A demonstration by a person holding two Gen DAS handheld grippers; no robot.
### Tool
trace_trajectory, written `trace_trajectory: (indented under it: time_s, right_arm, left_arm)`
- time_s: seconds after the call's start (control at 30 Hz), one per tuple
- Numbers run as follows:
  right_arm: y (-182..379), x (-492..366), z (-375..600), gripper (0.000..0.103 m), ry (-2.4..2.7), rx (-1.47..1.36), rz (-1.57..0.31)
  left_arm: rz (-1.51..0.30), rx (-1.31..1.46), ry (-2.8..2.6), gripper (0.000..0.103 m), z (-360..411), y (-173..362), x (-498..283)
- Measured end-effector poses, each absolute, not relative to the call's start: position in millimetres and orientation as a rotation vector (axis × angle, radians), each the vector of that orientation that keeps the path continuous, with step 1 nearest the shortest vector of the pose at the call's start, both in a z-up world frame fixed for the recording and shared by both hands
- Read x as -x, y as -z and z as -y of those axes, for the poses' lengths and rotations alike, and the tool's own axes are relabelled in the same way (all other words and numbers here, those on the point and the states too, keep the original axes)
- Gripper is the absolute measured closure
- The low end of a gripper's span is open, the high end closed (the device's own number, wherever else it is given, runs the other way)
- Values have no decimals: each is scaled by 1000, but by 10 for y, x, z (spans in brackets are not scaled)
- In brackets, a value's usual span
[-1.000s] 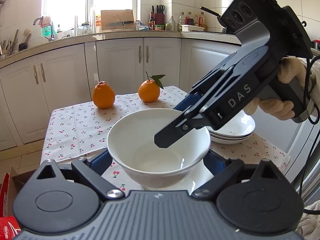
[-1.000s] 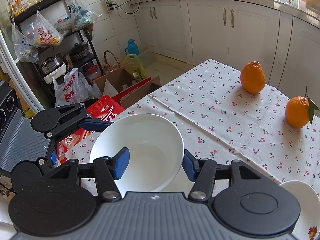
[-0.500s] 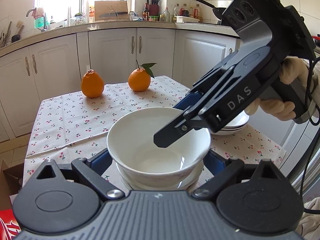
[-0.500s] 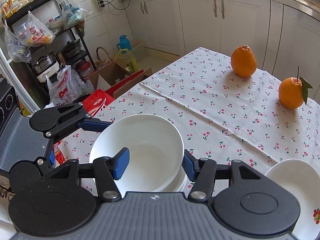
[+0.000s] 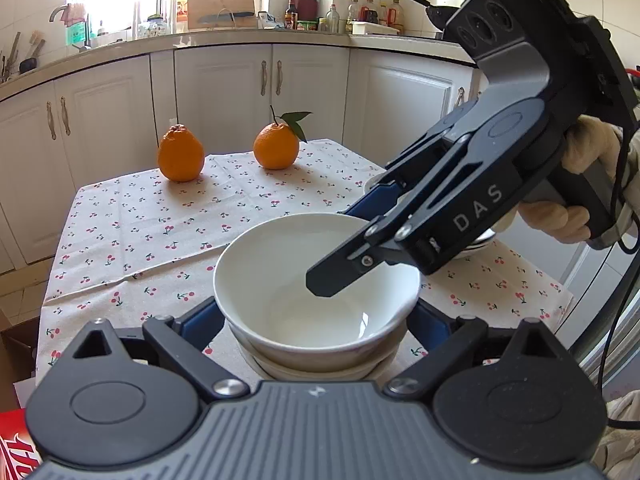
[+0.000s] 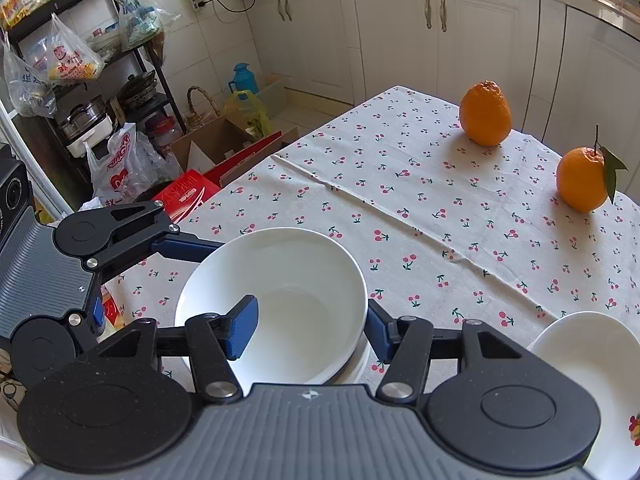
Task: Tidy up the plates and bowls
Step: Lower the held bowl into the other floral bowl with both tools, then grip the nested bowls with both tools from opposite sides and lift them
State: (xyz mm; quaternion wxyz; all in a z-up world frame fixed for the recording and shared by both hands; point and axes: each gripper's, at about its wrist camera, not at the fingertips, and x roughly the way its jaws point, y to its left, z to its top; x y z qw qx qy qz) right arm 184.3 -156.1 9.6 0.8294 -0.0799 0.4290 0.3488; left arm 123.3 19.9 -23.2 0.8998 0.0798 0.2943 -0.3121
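Note:
A white bowl sits nested in a second white bowl on the cherry-print tablecloth; it also shows in the right wrist view. My left gripper is open, its blue fingers on either side of the bowl's outer wall. My right gripper is open and straddles the bowl's rim: one blue finger inside, the other outside. A stack of white plates lies on the table to the right, partly hidden behind the right gripper in the left wrist view.
Two oranges stand at the table's far side, against white cabinets. Left of the table on the floor are cardboard boxes, bags and a loaded shelf rack.
The top bowl has come down into the lower bowl. Both grippers moved down with it, and the table now fills more of the views.

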Motion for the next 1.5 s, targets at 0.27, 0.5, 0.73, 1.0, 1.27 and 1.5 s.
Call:
trace_trajectory:
  time_s: [0.27, 0.5, 0.73, 1.0, 1.27, 1.5]
  right_arm:
    - [-64, -1816, 1567, 22, -725, 187, -883]
    - [-102, -1752, 1560, 7, -718, 211, -847]
    - [-155, -1542, 1569, 0, -718, 277, -785]
    - [-101, -1135, 1638, 0, -733, 393, -722]
    - [352, -1160, 1625, 0, -691, 480, -789]
    - [527, -1333, 1579, 0, -757, 491, -797]
  left_arm:
    - [-605, -163, 652, 5, -197, 266, -1222]
    - [-603, -164, 671, 3, -244, 252, -1154]
    - [-597, -191, 679, 2, -329, 236, -1073]
    - [-642, -262, 708, 2, -453, 352, -1052]
    - [-715, -298, 772, 2, -502, 530, -1269]
    - [-745, -369, 896, 2, -436, 669, -1478]
